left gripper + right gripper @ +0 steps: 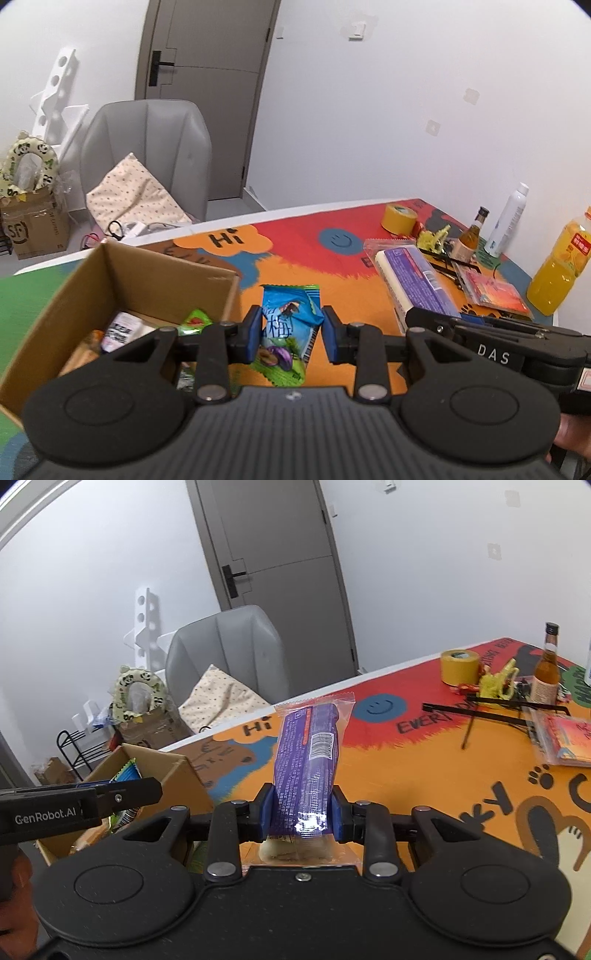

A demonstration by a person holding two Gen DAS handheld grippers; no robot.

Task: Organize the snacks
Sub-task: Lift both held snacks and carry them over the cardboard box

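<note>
My left gripper is shut on a blue snack packet and holds it above the table, just right of the open cardboard box. The box holds several snack packets. My right gripper is shut on a long purple-wrapped pastry pack, held up over the table; the pack also shows in the left wrist view. The box shows at the left of the right wrist view.
A colourful mat covers the table. At the far right stand a yellow tape roll, a small brown bottle, a white spray can, an orange juice bottle and a red packet. A grey chair stands behind.
</note>
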